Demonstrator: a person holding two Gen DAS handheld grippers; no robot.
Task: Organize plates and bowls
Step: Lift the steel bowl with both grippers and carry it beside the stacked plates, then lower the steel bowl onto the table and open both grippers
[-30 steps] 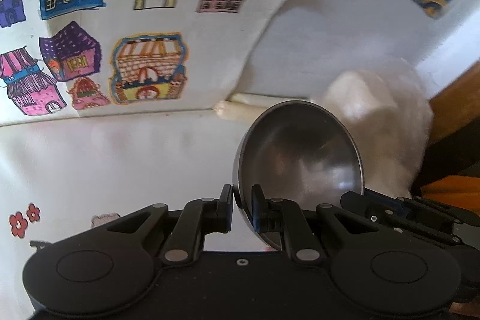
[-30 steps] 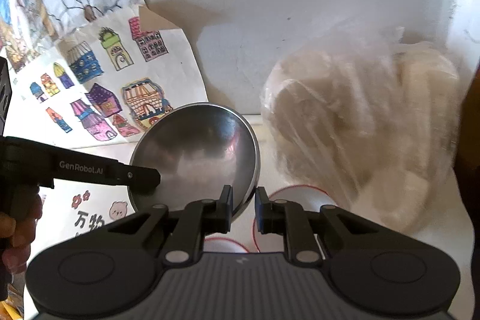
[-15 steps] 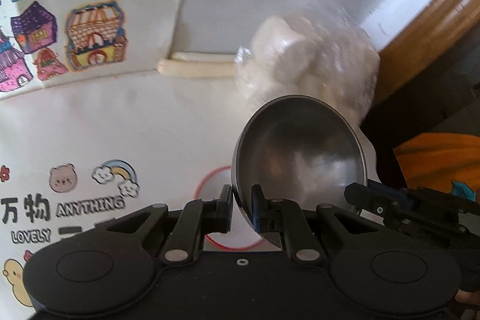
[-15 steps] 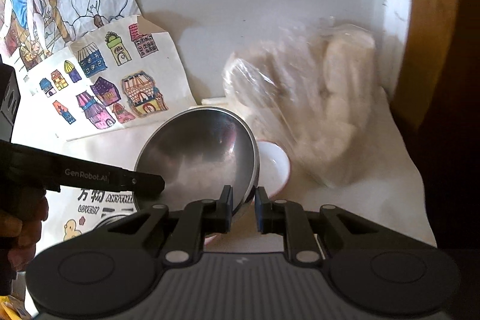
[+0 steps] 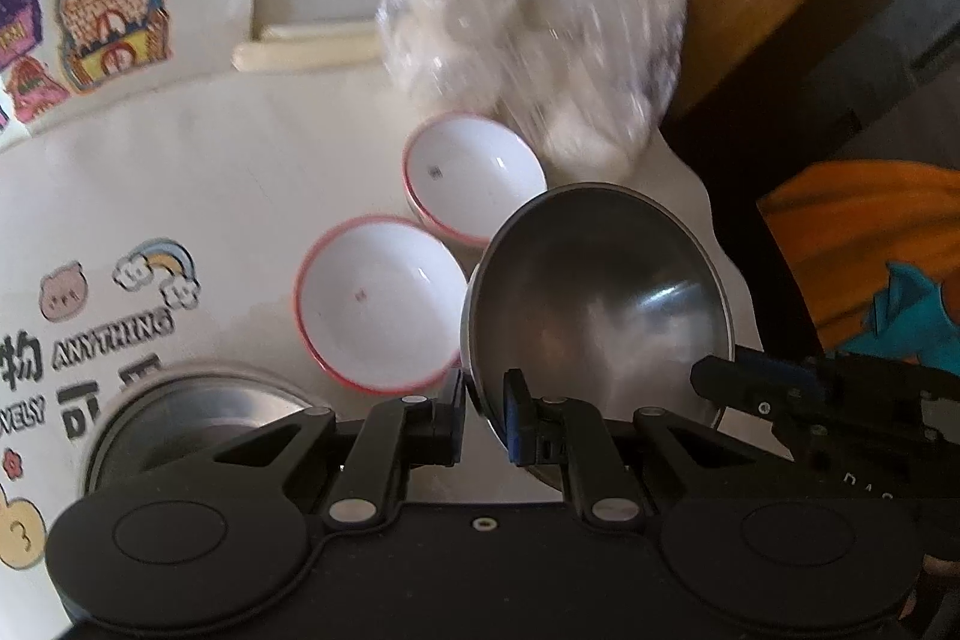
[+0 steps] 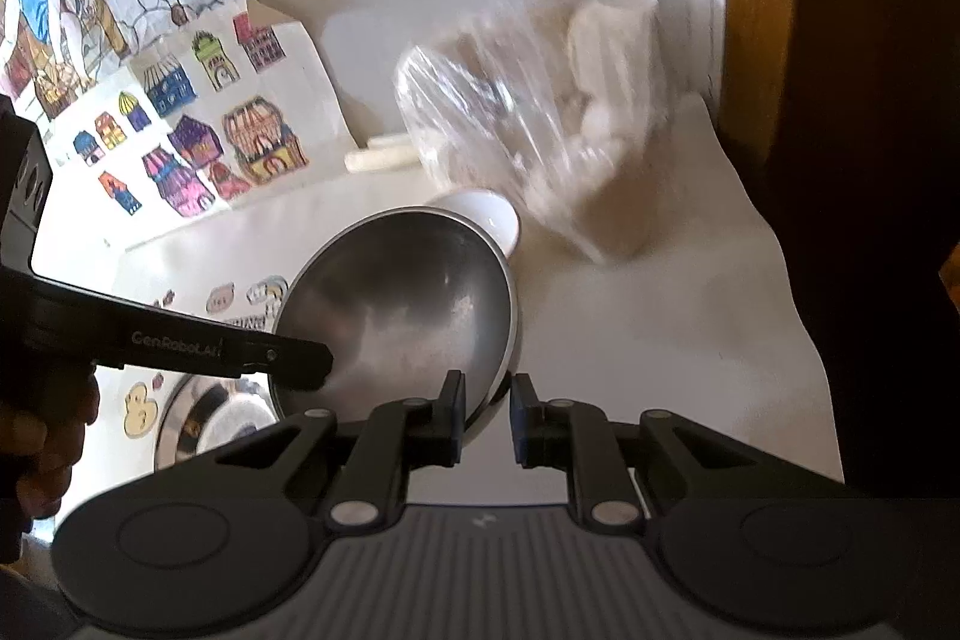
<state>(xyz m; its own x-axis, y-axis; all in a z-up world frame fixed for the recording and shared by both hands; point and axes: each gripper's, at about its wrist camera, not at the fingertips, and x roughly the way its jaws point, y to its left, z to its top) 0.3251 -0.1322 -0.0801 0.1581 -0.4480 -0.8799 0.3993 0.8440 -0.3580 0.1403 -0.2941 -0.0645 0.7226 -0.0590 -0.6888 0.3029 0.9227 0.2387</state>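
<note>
A steel bowl (image 5: 600, 304) hangs tilted above the table, held on two sides. My left gripper (image 5: 485, 400) is shut on its left rim, and my right gripper (image 5: 714, 382) pinches the opposite rim. In the right wrist view the same steel bowl (image 6: 402, 304) sits in my right gripper (image 6: 486, 400), with the left gripper (image 6: 312, 361) reaching in from the left. Two white bowls with red rims (image 5: 384, 304) (image 5: 474, 178) stand on the cloth beyond it. A second steel bowl (image 5: 180, 418) rests on the table at lower left.
A clear plastic bag of white lumps (image 5: 540, 40) lies against the wall behind the white bowls. Children's drawings (image 6: 198, 142) lean on the wall. A pale stick (image 5: 306, 49) lies at the wall's foot. The table's right edge (image 6: 798, 316) drops into dark space.
Both grippers carried the steel bowl back from the wall and toward the table's right. The two white bowls and the second steel bowl came into view below it.
</note>
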